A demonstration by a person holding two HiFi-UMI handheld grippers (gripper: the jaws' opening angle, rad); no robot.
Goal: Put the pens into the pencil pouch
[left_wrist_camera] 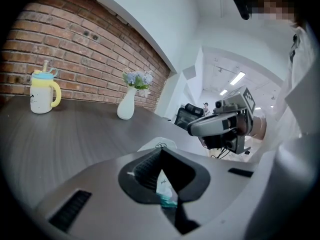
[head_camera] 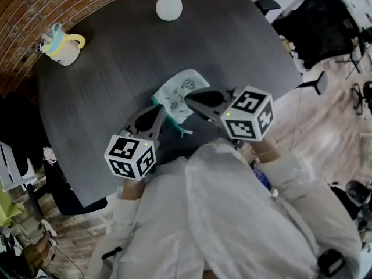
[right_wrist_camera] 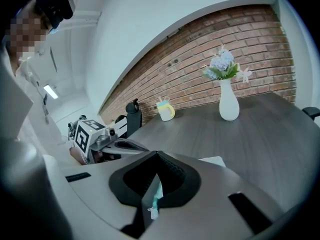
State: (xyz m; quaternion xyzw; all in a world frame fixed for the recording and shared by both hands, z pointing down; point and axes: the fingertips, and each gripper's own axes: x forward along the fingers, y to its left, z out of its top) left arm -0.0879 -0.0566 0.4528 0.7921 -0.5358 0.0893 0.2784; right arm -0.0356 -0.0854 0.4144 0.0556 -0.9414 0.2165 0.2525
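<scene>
The left gripper (head_camera: 161, 111) is closest to the person, its jaws pinched tight on the teal zip edge of the white cloth pencil pouch (head_camera: 185, 86); the right gripper (head_camera: 195, 99), just beside it, has its jaws pinched on that same edge by the zip pull; the pouch is over the near part of the dark grey round worktop (head_camera: 116, 68), zip edge toward the person, other end pointing away; which way its long side runs is hard to tell; farther off stand a cream mug (head_camera: 63, 46) and a white vase (head_camera: 169, 4).

Place: I take it for an office meeting room.
Furniture: I see a big dark table (head_camera: 116, 68), black office chairs (head_camera: 317, 28) nearby.
Backdrop: brick wall (left_wrist_camera: 75, 59), strip lights (left_wrist_camera: 238, 78) overhead.
</scene>
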